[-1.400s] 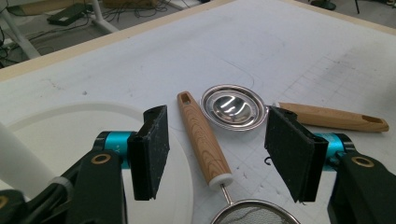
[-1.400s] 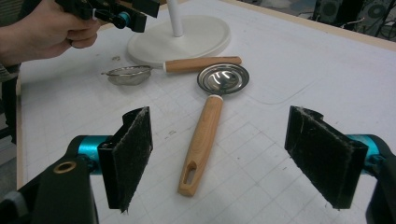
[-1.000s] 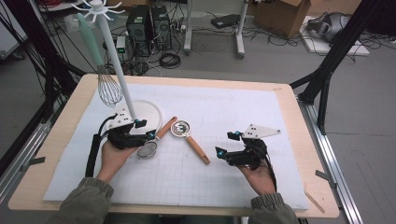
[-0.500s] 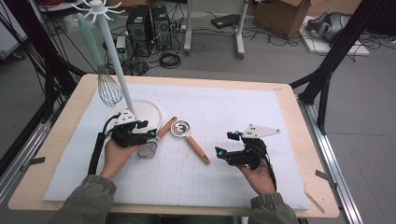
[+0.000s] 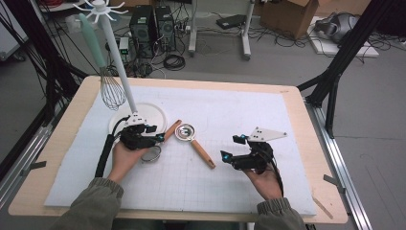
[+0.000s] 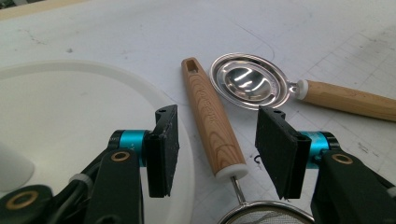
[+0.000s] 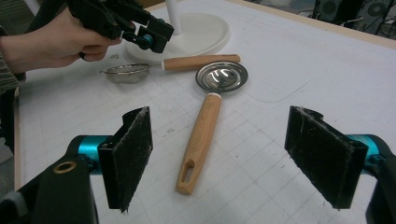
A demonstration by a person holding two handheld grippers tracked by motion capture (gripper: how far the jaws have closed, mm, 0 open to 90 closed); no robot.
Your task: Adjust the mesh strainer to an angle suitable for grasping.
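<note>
1. Nearest to us, our right hand [image 5: 265, 179] is holding the right tool [image 5: 233, 147] low over the white mat [image 5: 287, 124] on the table [image 5: 313, 143]; its jaws are standing wide apart, released, with nothing between them.
2. In the right gripper view, those jaws are framing the wooden-handled ladle [image 7: 203, 130], which is lying flat on the mat ahead of them, handle end nearest us and shiny bowl farther away. The jaws are not touching it.
3. On our other side, our left hand [image 5: 125, 155] is holding the left tool [image 5: 160, 137], also released, its jaws parted on either side of the strainer's wooden handle [image 6: 210, 121].
4. In the left gripper view, that handle is lying on the mat between the two pads [image 6: 166, 149], pointing away from us, and we cannot tell whether either pad is touching it. The strainer [image 5: 152, 153] and its mesh bowl are sitting just below the tool, close to our left hand.
5. The strainer's handle tip is lying just beside the ladle's bowl, and on its other side it is running close along the rim of the white round base [image 6: 70, 107].
6. Farther back, a white stand [image 5: 117, 57] is rising from that base, with a whisk [image 5: 111, 88] hanging beside the pole.
</note>
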